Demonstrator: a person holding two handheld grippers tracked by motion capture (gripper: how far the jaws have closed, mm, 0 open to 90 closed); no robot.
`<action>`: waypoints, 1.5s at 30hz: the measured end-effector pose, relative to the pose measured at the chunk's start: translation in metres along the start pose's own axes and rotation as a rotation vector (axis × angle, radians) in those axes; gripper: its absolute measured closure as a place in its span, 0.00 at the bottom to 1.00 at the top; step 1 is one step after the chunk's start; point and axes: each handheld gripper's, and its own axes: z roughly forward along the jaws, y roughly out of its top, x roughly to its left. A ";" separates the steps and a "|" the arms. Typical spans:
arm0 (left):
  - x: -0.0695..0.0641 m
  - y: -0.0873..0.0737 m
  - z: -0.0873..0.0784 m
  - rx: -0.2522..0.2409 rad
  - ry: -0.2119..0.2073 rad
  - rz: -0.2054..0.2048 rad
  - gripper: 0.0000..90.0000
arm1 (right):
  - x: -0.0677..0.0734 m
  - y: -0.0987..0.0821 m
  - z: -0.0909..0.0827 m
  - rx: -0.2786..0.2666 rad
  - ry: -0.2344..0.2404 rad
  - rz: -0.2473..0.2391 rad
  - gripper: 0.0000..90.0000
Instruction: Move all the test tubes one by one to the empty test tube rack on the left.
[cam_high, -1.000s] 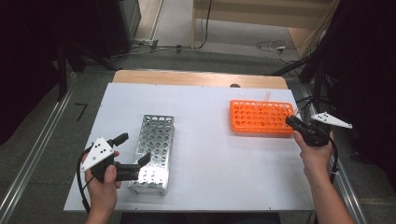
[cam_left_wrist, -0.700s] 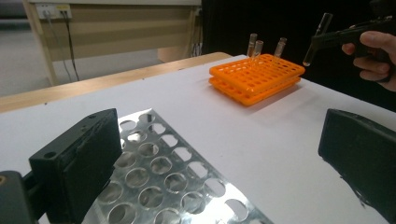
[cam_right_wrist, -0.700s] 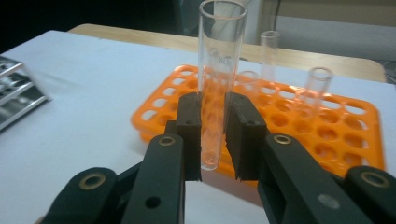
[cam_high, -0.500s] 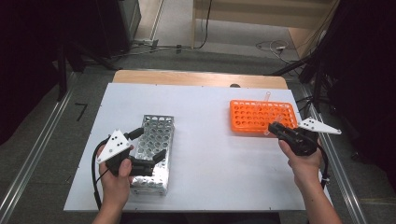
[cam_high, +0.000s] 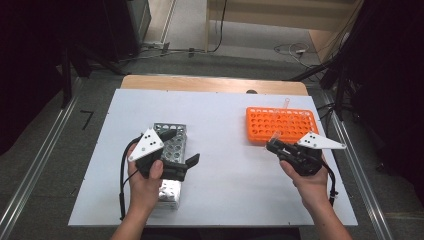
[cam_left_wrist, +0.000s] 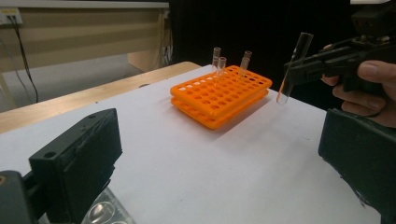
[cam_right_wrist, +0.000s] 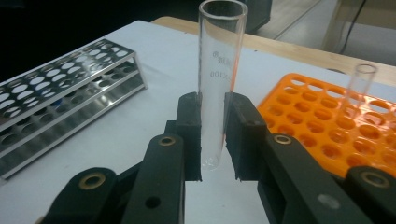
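You pinch a clear glass test tube upright between the fingers of your right gripper, above the surface just off the orange rack's near edge, toward the right edge. More tubes stand in that rack. Your left gripper hovers over the steel rack near the left front corner, fingers spread wide around nothing.
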 end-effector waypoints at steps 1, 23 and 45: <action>-0.002 0.000 0.002 0.004 -0.007 0.001 0.00 | 0.003 0.000 0.001 0.004 0.009 -0.005 0.82; -0.020 -0.012 0.029 0.131 -0.086 -0.063 0.07 | 0.053 -0.011 0.026 0.084 0.098 -0.113 0.82; -0.036 -0.014 0.050 0.220 -0.140 -0.066 0.39 | 0.087 -0.026 0.045 0.171 0.118 -0.236 0.82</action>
